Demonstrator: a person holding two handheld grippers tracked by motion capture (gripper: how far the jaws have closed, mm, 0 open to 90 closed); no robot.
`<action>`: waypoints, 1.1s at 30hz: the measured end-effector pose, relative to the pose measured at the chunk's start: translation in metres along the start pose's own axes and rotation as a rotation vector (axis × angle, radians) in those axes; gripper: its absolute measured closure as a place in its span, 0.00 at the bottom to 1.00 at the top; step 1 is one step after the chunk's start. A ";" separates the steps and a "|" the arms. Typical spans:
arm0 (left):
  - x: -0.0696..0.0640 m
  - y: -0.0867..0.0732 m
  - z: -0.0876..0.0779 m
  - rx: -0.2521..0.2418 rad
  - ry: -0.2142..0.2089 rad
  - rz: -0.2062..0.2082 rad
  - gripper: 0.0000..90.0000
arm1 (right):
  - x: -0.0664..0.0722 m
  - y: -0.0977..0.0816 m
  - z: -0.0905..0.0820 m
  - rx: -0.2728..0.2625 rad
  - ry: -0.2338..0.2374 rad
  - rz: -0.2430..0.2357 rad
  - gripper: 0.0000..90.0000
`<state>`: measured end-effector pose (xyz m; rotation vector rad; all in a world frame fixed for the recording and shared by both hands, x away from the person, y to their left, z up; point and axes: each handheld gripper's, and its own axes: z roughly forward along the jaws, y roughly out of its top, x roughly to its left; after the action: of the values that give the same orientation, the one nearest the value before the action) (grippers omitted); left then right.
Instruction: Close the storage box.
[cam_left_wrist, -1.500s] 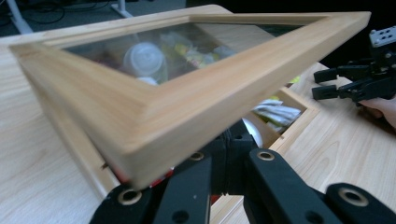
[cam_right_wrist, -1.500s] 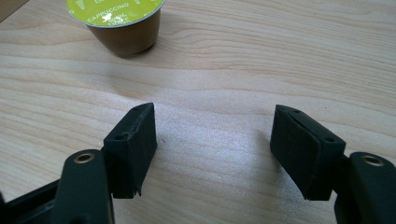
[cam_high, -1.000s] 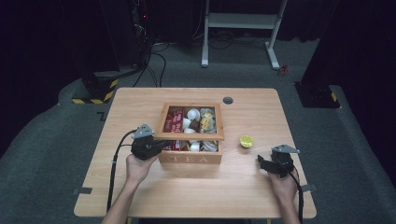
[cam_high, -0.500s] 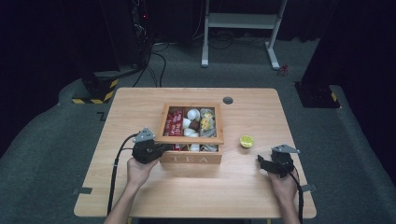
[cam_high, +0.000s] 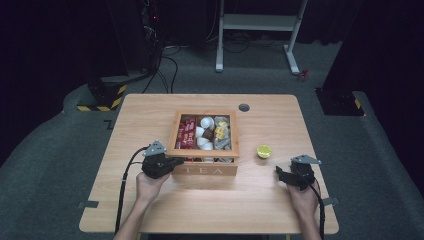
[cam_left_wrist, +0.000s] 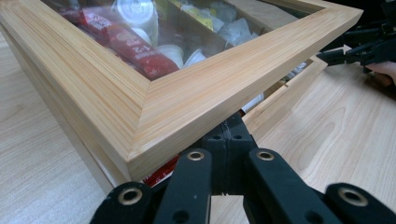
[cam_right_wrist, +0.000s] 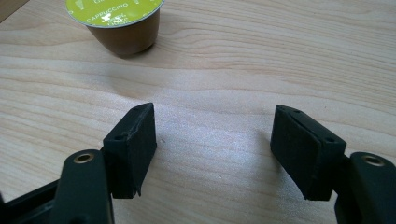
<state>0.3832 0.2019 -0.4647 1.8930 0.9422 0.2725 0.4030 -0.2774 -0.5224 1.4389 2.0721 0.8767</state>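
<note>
At a wooden surface (cam_high: 150, 210), a person is working two hand-held tools on a wooden tea box (cam_high: 204, 169) that is sitting at the middle, lettered TEA on its near face. The left claw (cam_high: 172, 163) is clenched shut with its closed tip wedged under the near left corner of the glass-paned lid (cam_left_wrist: 196, 100), which is standing slightly lifted off the box in the left gripper view, a gap showing beneath it. Through the pane, red sachets (cam_left_wrist: 128, 44) and white pods (cam_left_wrist: 137, 14) are lying in their compartments. The right claw (cam_high: 281, 175) is resting released near the surface's right edge, nothing between its pads, while a green-topped coffee capsule (cam_right_wrist: 119, 21) is standing on the wood just ahead of it and apart from the box. The step in hand appears to be prising the lid open; the next move is likely calling for the left claw to be levering the lid higher, steadily enough to avoid slipping off the edge, before the right one is closing on the capsule.
</note>
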 end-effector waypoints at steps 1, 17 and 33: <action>0.000 -0.001 0.000 0.000 -0.001 -0.001 1.00 | 0.000 0.000 0.000 0.000 0.000 0.000 0.35; 0.003 -0.011 -0.004 -0.024 -0.016 -0.018 1.00 | 0.000 0.000 0.000 0.000 0.000 0.000 0.35; 0.002 -0.024 -0.004 0.004 -0.026 -0.022 1.00 | 0.000 0.000 0.000 0.000 0.000 0.000 0.35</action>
<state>0.3705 0.2114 -0.4829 1.8844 0.9464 0.2329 0.4029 -0.2774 -0.5224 1.4392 2.0719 0.8761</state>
